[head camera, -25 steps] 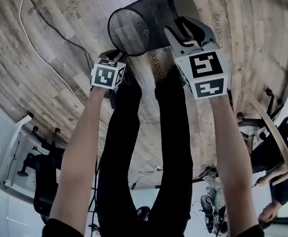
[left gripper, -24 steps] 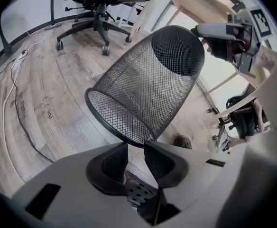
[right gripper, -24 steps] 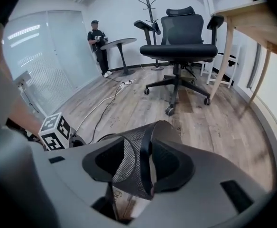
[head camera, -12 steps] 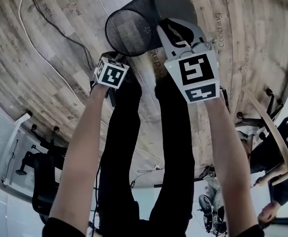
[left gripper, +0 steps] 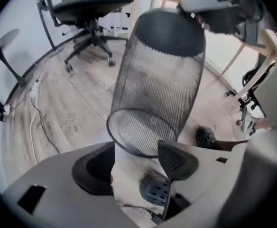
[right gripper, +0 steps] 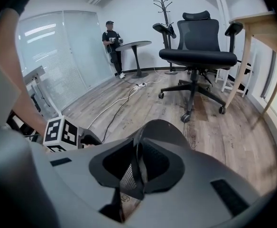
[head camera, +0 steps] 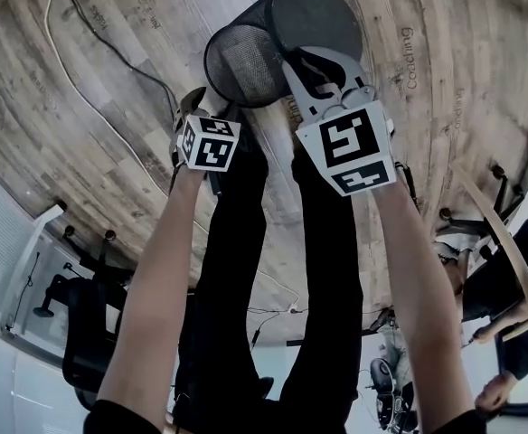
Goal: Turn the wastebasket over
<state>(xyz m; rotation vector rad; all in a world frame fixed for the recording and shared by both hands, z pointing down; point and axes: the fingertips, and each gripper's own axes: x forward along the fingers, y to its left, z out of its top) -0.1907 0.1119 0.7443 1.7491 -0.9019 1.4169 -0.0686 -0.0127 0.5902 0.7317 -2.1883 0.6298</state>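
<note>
The right gripper (head camera: 323, 66) (right gripper: 137, 167) is clamped on the wastebasket (head camera: 264, 25): in the right gripper view its two jaws press together on a thin edge of black mesh. The wastebasket (left gripper: 157, 84) is tilted in front of both grippers. One round end, ringed by a rim, is turned toward the left gripper (head camera: 205, 107); the other end, smooth and gray, points away from it. I cannot tell which end is the mouth, and what is inside I cannot tell either; through the wall only mesh shows.

The left gripper (left gripper: 137, 158) has its jaws apart. Between them are only the floor (left gripper: 81, 103) and a dark shoe (left gripper: 155, 191). The ringed end of the wastebasket is just ahead of these jaws. In the head view this gripper is to the left of the right gripper and a little nearer to the person.

Under the grippers the floor (head camera: 83, 125) is of wood planks, and a thin cable (head camera: 92, 52) runs over it on the left gripper's side. Far ahead of the right gripper stand a black office chair (right gripper: 198, 56), a coat stand (right gripper: 166, 13), a wooden table (right gripper: 259, 23) and a glass wall (right gripper: 58, 56). A person (right gripper: 112, 46) stands there beside a round table (right gripper: 133, 45).
</note>
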